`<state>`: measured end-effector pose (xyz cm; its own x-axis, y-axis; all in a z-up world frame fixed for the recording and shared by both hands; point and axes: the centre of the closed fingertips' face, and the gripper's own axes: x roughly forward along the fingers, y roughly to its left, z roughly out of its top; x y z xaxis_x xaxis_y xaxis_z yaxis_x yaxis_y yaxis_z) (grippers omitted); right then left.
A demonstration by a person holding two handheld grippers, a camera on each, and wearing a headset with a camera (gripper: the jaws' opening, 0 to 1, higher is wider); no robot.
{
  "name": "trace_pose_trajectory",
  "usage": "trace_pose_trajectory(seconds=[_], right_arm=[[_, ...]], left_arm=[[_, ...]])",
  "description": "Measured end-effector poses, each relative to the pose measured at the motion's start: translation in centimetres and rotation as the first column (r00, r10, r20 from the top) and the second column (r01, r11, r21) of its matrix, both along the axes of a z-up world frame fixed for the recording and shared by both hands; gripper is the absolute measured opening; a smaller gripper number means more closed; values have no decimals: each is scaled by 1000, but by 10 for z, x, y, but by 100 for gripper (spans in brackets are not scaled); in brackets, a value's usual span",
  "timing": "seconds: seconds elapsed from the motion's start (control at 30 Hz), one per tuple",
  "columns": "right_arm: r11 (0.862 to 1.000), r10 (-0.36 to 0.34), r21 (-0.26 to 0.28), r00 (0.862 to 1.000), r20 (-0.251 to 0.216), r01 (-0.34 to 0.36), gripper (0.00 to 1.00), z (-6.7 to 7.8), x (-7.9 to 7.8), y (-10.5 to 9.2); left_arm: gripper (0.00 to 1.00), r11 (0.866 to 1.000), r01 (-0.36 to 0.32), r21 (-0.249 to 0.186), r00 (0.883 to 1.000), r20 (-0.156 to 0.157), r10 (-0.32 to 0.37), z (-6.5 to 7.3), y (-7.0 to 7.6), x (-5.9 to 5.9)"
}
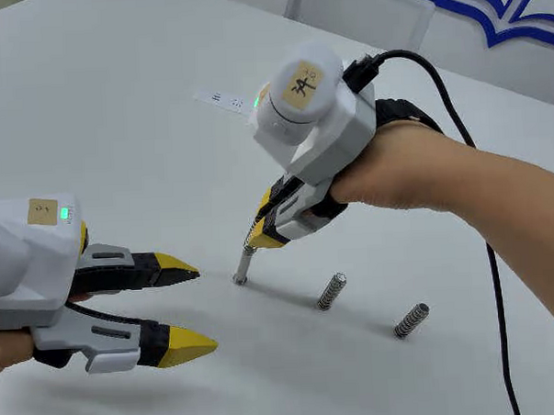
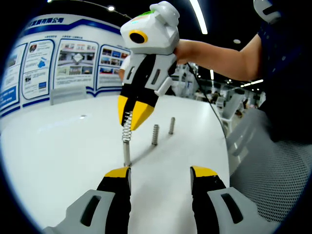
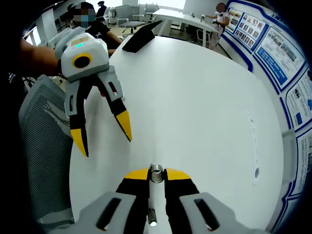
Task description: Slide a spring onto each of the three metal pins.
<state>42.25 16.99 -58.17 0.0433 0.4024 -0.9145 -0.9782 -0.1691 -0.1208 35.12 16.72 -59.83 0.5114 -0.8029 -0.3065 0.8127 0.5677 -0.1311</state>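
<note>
Threading the third spring (image 2: 127, 127) looks to be the step in hand. It hangs pinched between the yellow tips of the right tool (image 1: 264, 231), with its lower coils at the top of the bare pin (image 1: 243, 267), which stands upright on the white desk (image 1: 117, 132). In the right gripper view the spring sits in line with the pin below it. I cannot tell whether the coils have caught the pin's tip.

To the person's right stand a loaded pin (image 1: 332, 291) and, beyond it, a second loaded pin (image 1: 412, 320). Each wears its spring, so I judge the task about two-thirds done. The left tool (image 1: 194, 308) hovers near the bare pin, jaws spread and holding nothing.

The next move calls for a straight push down along the pin's axis, then a release. Any tilt could snag the coils or tip the pin.
</note>
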Motion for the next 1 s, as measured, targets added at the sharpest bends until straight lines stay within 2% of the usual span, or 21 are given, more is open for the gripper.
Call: trace_pose_trajectory(seconds=[0.3,0.63,1.0], right_arm=[[1000,1,-22,1000,-11,-1,12,-9,1,2],[998,-12,-64,999,-38,10,12,-29,8,2],[996,-30,-89,998,-62,24,12,-50,8,1]], left_arm=[[50,1000,-1,3,1000,-3,1,-2,1,0],[49,1000,0,3,1000,-8,0,-3,1,1],[49,1000,-1,8,1000,-22,1,-6,1,1]])
